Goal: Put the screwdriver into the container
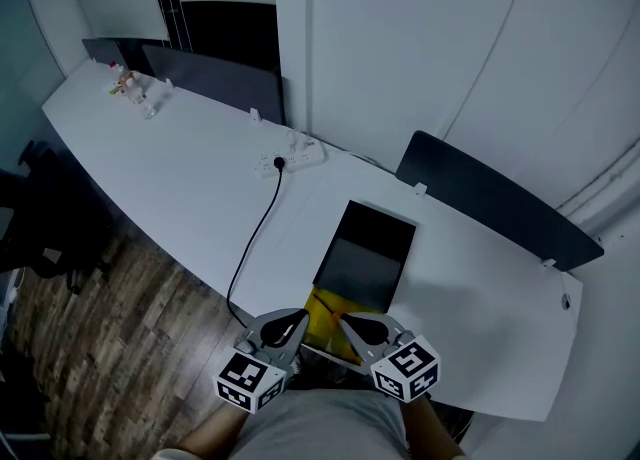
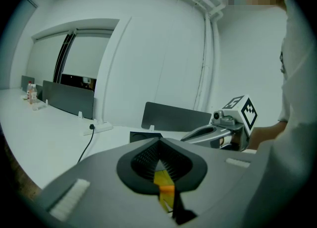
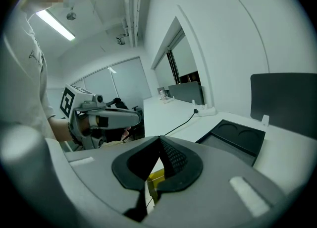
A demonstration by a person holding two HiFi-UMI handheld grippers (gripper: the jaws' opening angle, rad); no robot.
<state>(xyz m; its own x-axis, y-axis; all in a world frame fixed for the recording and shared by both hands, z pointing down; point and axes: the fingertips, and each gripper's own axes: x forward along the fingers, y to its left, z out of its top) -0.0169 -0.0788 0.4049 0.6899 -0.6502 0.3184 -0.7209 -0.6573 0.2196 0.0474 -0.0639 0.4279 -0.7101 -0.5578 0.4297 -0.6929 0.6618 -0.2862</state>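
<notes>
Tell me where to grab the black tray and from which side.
I'd pinch the raised rim along the black tray's right long side, coming in from the right over bare table. It lies flat, so only the rim offers an edge; a yellow item crowds its near end, and a cable runs on the left.

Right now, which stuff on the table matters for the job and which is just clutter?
Job: black tray; yellow item at its near end, probably the screwdriver; left gripper, right gripper, both shut.
Lying about: power strip, its black cable, bottles at the far end.
</notes>
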